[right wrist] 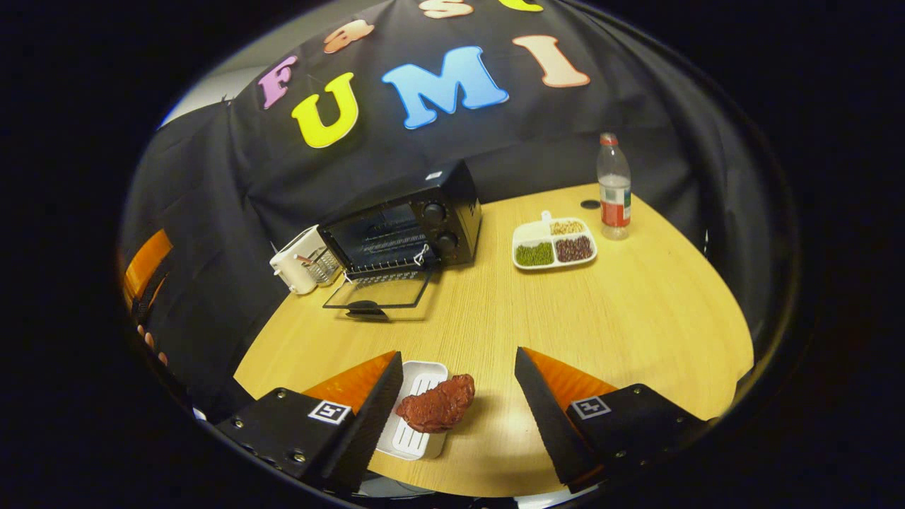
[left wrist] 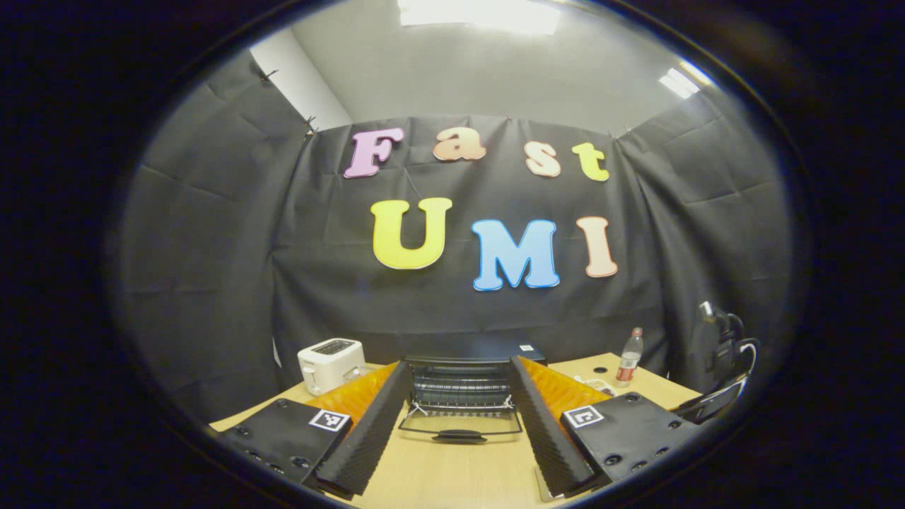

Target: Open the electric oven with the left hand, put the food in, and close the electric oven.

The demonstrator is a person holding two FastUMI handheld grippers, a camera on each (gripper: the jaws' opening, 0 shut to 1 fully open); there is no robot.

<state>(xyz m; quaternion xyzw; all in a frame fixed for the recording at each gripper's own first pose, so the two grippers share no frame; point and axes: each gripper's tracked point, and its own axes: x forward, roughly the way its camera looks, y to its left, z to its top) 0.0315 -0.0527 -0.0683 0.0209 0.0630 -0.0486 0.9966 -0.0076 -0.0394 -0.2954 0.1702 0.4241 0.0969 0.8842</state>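
The electric oven (right wrist: 403,226) is a small black countertop unit standing at the back of the round wooden table (right wrist: 636,311), close to the booth wall. Its glass door (right wrist: 378,293) is folded fully down and lies flat on the tabletop in front of the cavity, with the dark handle (right wrist: 364,308) at its front edge. A wire rack (left wrist: 459,385) shows inside the open cavity, and two round knobs (right wrist: 438,226) sit one above the other on the panel at the oven's right side. A small pale label (right wrist: 433,174) sits on the oven top; its writing is too small to read. The food (right wrist: 437,404), a reddish-brown lumpy piece, rests on the right edge of a white ridged tray (right wrist: 417,410) near the front edge of the table, well apart from the oven. The right gripper (right wrist: 456,406) is spread wide, one finger on each side of the food, touching neither. The left gripper (left wrist: 458,431) is also spread wide, pointed straight at the open oven and holding nothing. A white toaster (right wrist: 300,261) stands just beside the oven's left side. To the oven's right lie a white divided plate (right wrist: 555,244) with green, dark red and tan grains in separate compartments, and an upright clear bottle (right wrist: 614,187) with a red cap and a red label that cannot be read. The tabletop between tray and oven door is bare wood.
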